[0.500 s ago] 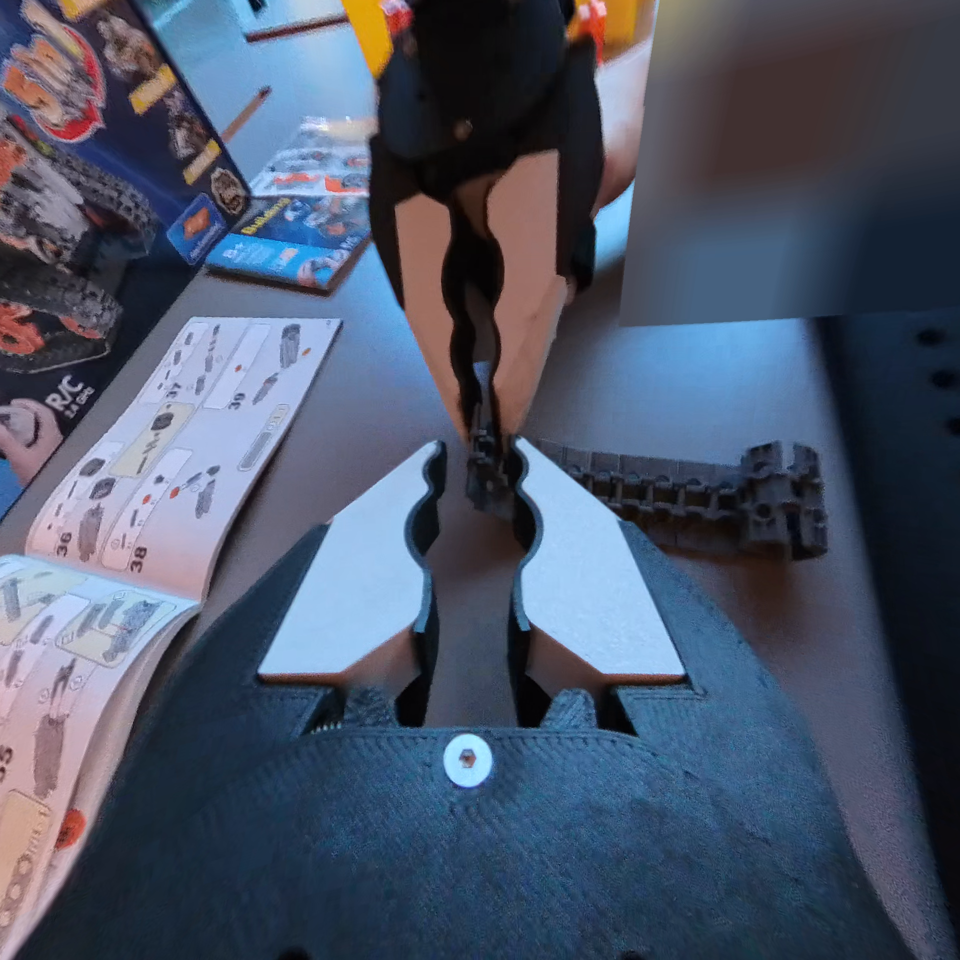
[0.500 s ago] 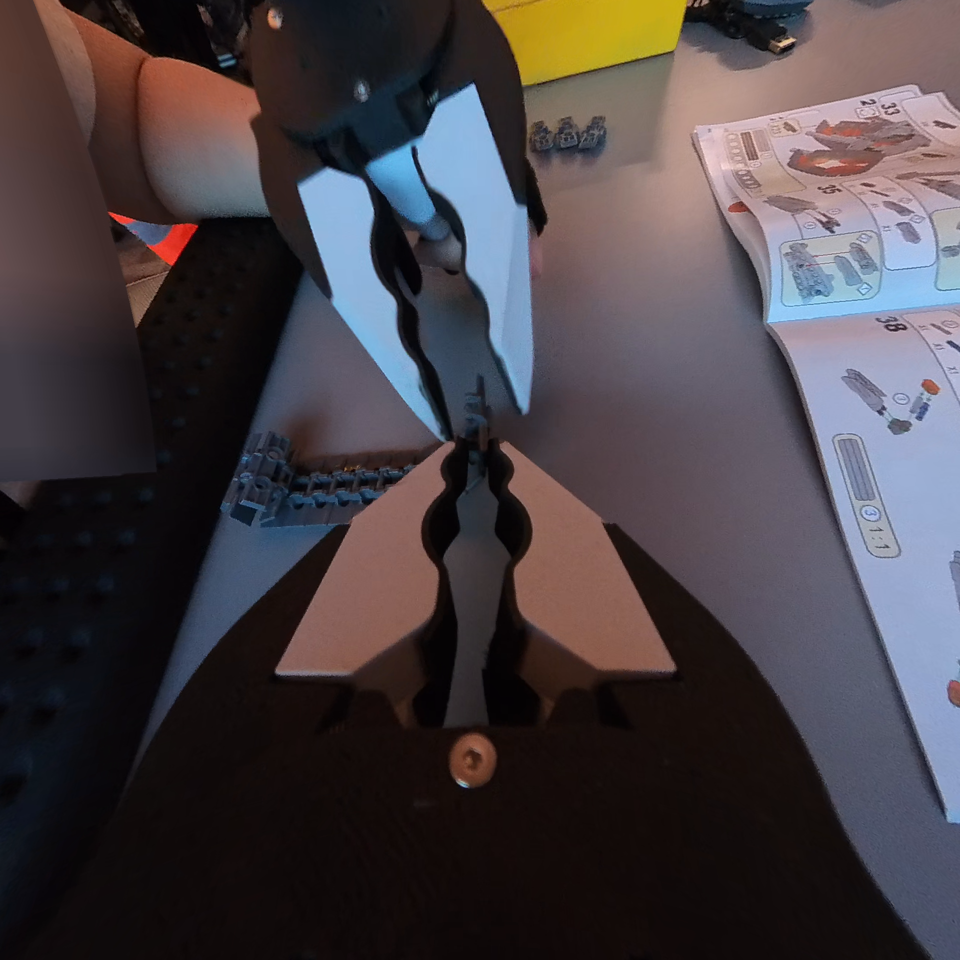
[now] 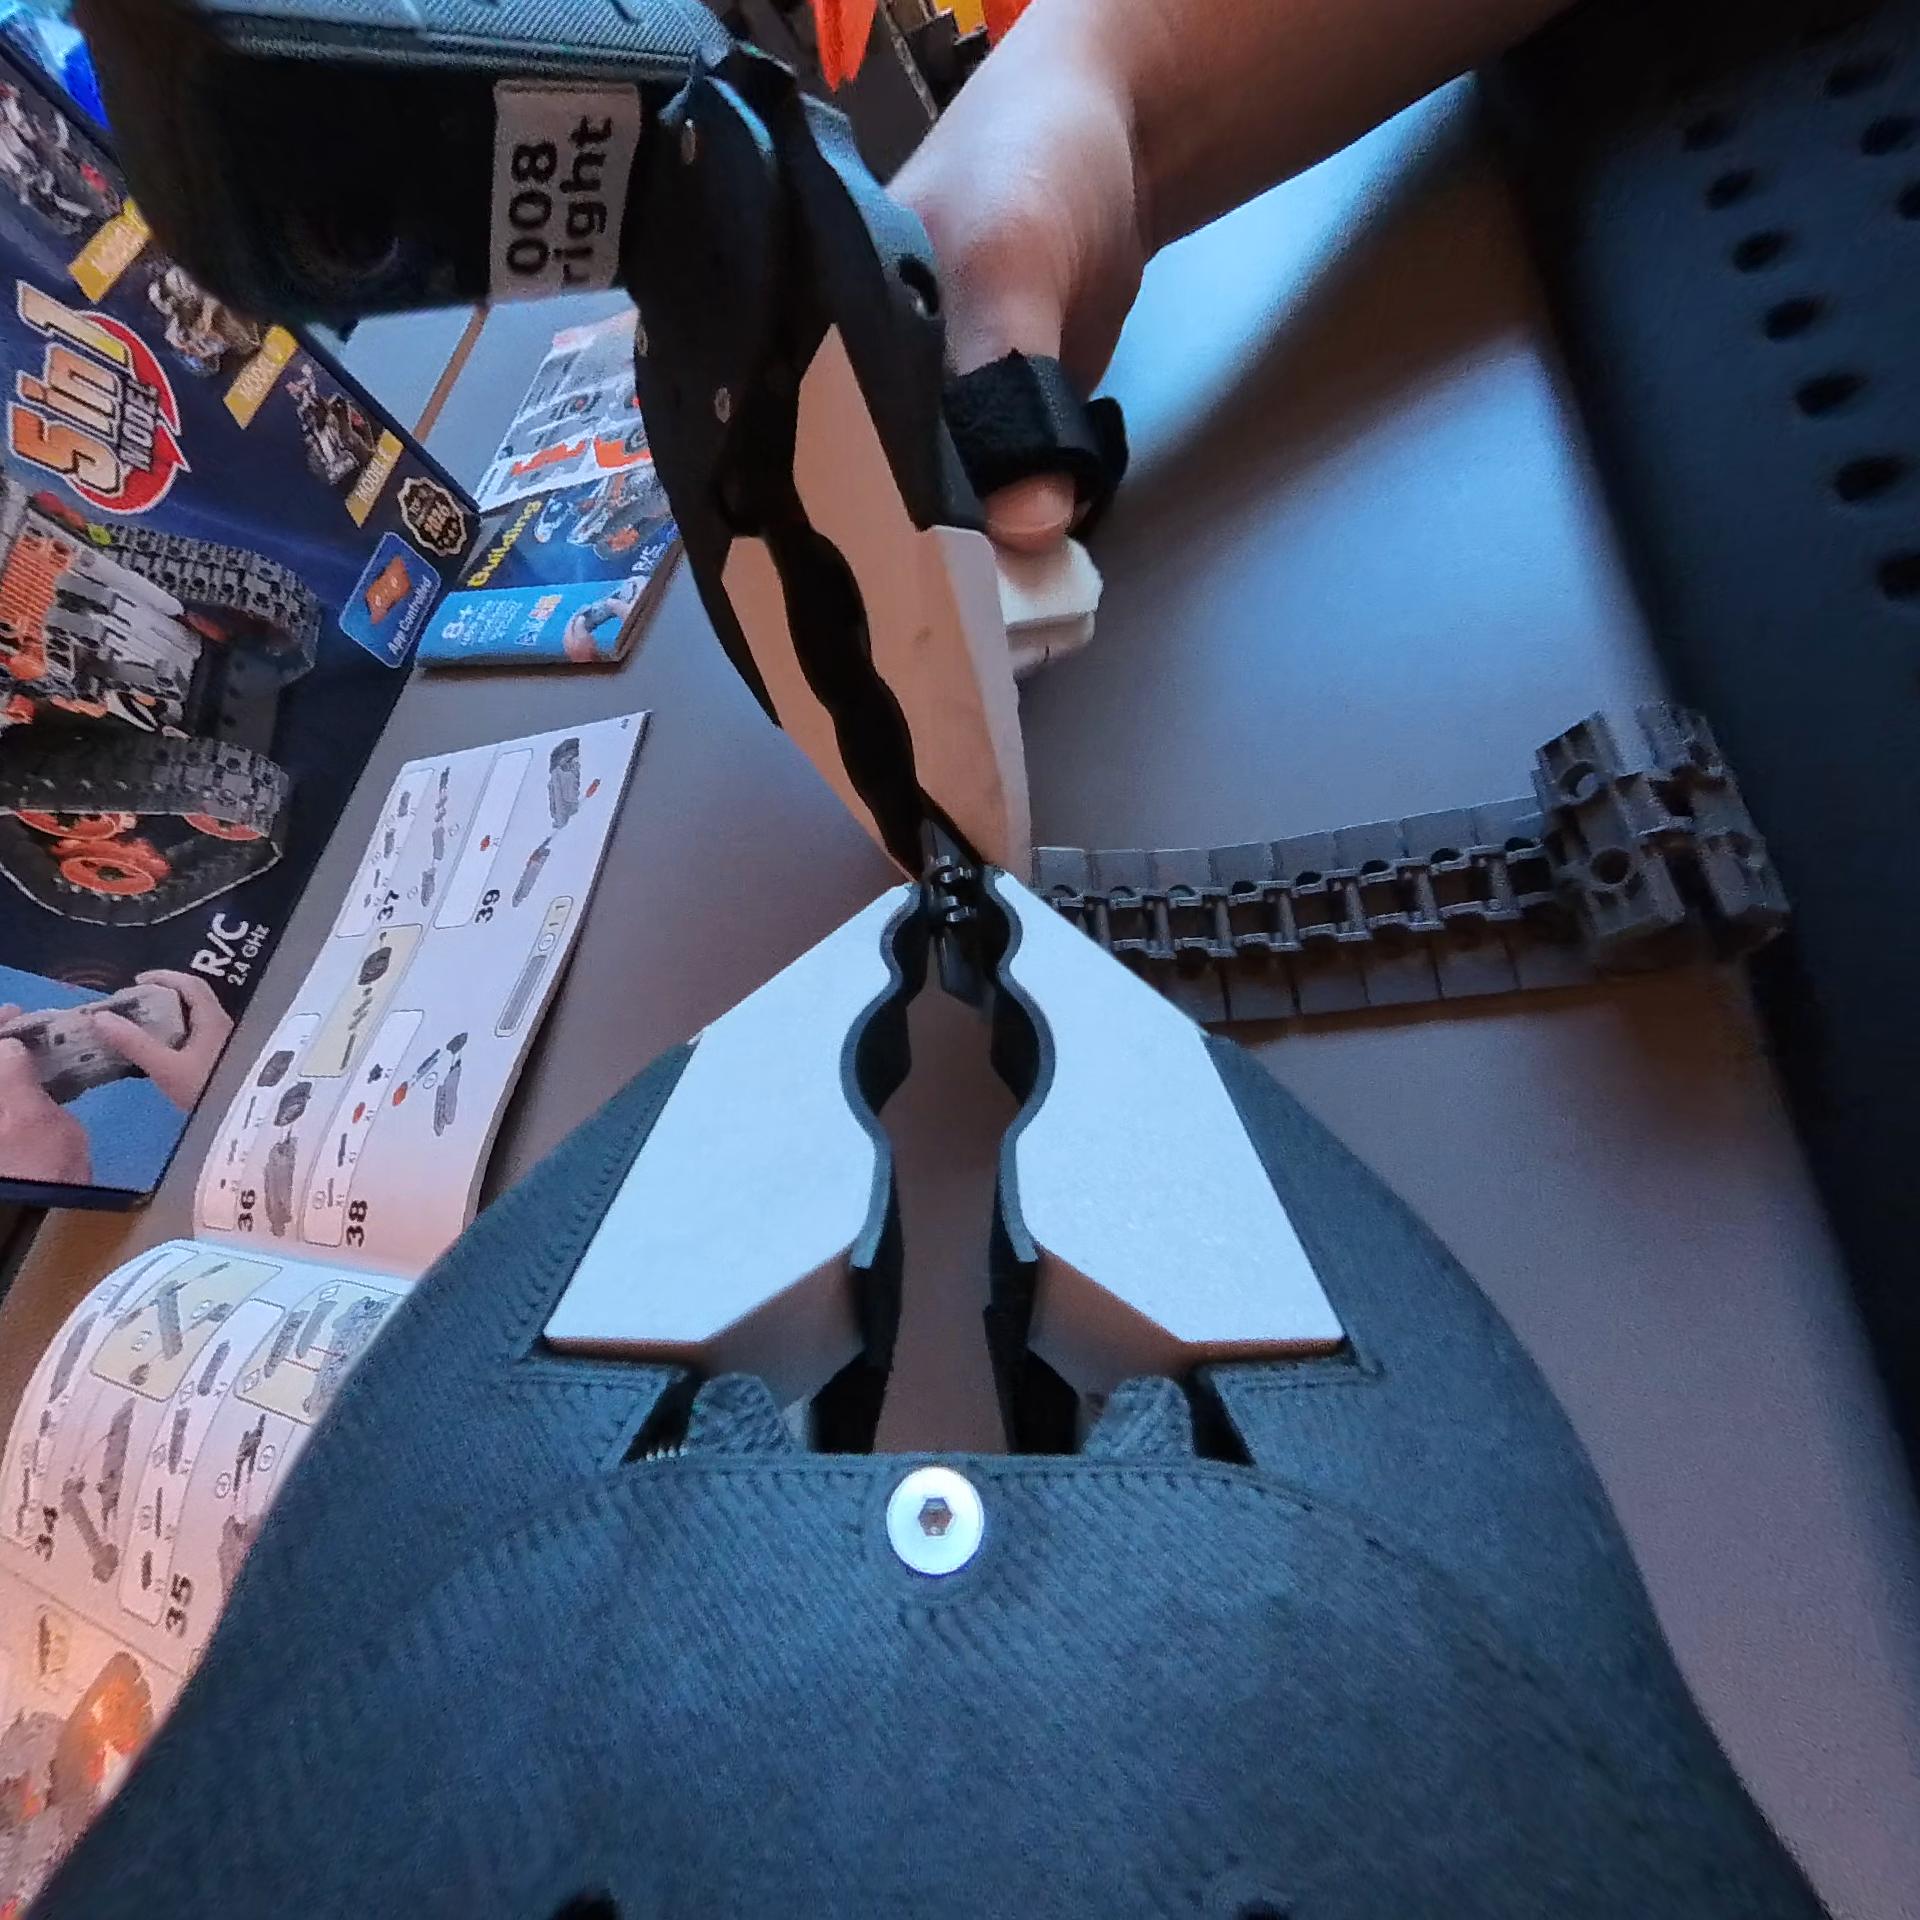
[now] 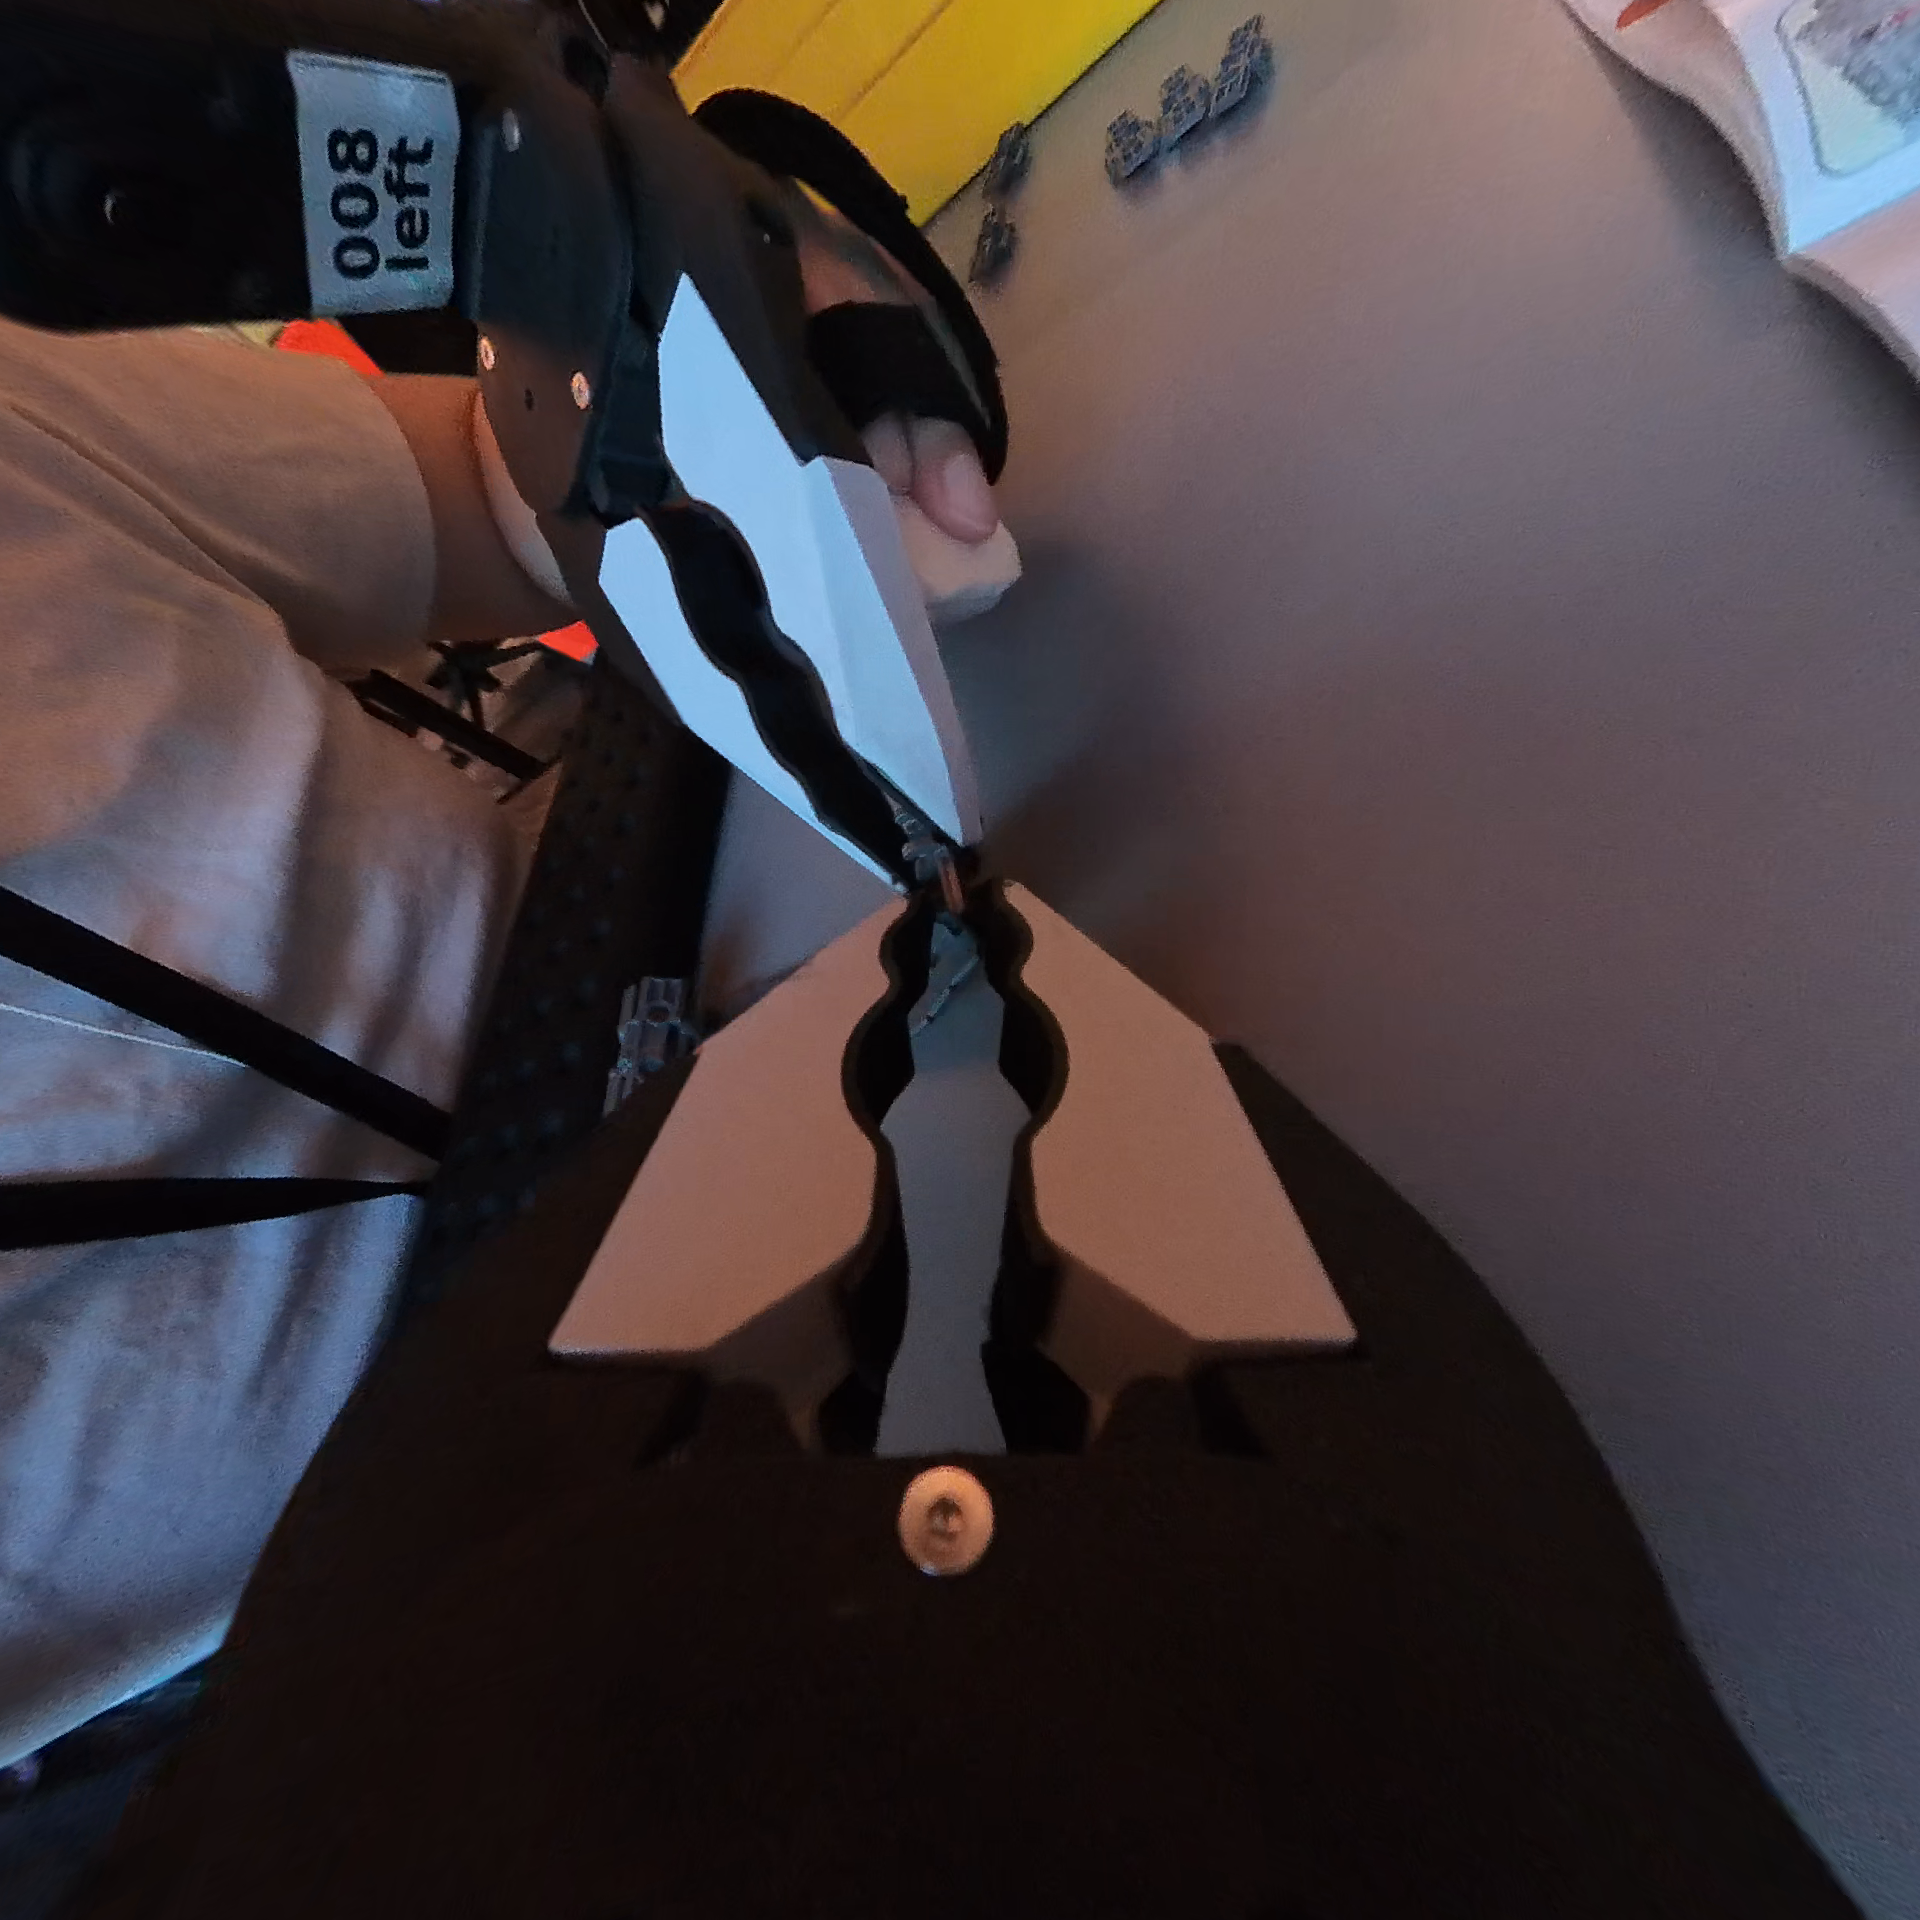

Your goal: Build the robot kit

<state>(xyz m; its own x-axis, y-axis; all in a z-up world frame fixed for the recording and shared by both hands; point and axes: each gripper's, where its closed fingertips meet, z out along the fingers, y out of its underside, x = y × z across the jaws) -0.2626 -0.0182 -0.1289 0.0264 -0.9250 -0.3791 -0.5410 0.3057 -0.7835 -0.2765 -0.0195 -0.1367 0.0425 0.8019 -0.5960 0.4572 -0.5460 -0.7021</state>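
My left gripper (image 3: 953, 902) is shut on a small grey track link (image 3: 954, 935) just above the table. My right gripper (image 4: 951, 902) is shut on a small grey track link (image 4: 945, 966). The two grippers meet tip to tip, and the small pieces touch between them. In the left wrist view the right gripper (image 3: 940, 847) comes down from the upper left. In the right wrist view the left gripper (image 4: 928, 847) comes down from the upper left. A longer grey track strip (image 3: 1351, 894) with a block at its end (image 3: 1652, 831) lies on the table beside the tips.
A toy box (image 3: 156, 623), an open instruction booklet (image 3: 436, 987) and a second booklet (image 3: 561, 582) lie at the left. A black perforated mat (image 3: 1818, 520) is at the right. A yellow box (image 4: 914, 94) and several loose grey links (image 4: 1184, 114) sit farther off.
The left gripper's fingers have closed in on the small piece. Both grippers have tilted over and sit closer tip to tip. The track strip has not moved.
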